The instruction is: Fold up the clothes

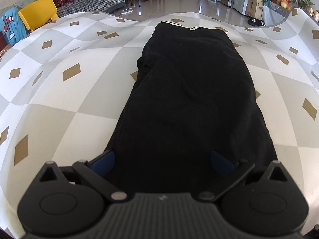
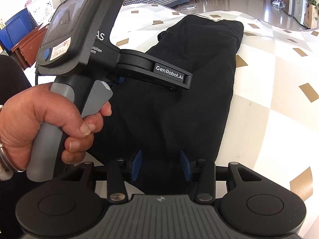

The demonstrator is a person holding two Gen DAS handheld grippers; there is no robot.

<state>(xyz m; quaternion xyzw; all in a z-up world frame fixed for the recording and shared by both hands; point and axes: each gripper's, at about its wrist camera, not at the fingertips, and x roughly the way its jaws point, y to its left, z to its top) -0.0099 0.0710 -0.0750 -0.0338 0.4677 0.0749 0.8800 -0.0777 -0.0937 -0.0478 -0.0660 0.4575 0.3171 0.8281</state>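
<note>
On table (image 1: 59,103) with checkered cloth, black garment (image 1: 189,99) lay folded in long strip, running from 6 toward 12 o'clock, white-striped edge at far end. Left tongs (image 1: 162,162) spread wide, blue pads (image 1: 105,163) astride near end of garment, nothing pinched. Right tongs (image 2: 161,164) part open, pads apart over near edge of garment, no grip seen. Hand (image 2: 45,123) at 9 o'clock in right view clasped left tool's handle. Yellow chair (image 1: 38,13) at 11 o'clock beyond table.

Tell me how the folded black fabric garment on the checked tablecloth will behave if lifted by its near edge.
The folded black fabric garment is probably floppy: soft creases show, so layers would likely sag and unfold. It looks thick, perhaps fairly heavy. On the checked tablecloth it would likely drag, not roll.
</note>
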